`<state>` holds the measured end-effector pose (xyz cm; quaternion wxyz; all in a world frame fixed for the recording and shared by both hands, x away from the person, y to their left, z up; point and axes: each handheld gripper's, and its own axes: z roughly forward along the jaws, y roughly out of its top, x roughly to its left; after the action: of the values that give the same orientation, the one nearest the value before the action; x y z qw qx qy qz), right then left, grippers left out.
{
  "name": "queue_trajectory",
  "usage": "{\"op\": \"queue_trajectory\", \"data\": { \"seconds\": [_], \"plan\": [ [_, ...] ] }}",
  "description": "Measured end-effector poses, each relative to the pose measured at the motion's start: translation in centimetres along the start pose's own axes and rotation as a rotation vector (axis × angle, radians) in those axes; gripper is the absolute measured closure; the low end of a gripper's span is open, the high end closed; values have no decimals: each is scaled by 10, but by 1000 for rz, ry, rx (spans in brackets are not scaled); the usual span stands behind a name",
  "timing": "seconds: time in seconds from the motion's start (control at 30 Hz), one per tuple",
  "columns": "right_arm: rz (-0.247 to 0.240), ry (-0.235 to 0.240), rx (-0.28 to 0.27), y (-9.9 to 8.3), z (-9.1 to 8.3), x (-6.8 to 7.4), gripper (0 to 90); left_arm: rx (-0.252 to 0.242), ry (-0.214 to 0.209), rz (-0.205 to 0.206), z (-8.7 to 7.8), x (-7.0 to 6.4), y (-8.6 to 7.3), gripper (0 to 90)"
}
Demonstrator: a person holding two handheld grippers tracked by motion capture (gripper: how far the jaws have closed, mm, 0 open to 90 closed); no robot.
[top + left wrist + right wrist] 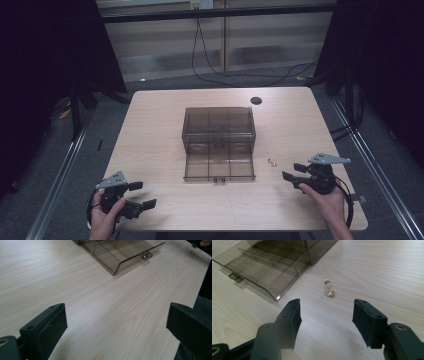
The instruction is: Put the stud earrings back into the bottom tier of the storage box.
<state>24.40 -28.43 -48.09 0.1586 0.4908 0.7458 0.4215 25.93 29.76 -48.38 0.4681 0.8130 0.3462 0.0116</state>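
Observation:
A smoky clear plastic drawer box (219,127) stands mid-table, its bottom drawer (219,167) pulled out toward me and split into empty compartments (265,267). Two small gold earrings (272,162) lie on the wood just right of the drawer; in the right gripper view the earrings (328,288) sit a short way ahead of the jaws. My right gripper (295,171) is open near the front right, nothing between its jaws. My left gripper (142,195) is open at the front left, pointing toward the drawer's front corner (117,268).
The light wood table (160,130) has bare room on both sides of the box. A small black round disc (256,100) lies near the far edge. Cables (235,75) run across the floor beyond the table. Metal rails flank the table.

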Motion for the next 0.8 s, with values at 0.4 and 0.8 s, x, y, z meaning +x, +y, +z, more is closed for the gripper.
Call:
{"op": "queue_trajectory", "data": {
  "seconds": [0.4,0.8],
  "plan": [
    [-94,69,137,18,9,7,446,5,7,10,0,0,1,30],
    [-183,108,279,39,22,12,619,2,6,9,0,-1,1,30]
  ]
}}
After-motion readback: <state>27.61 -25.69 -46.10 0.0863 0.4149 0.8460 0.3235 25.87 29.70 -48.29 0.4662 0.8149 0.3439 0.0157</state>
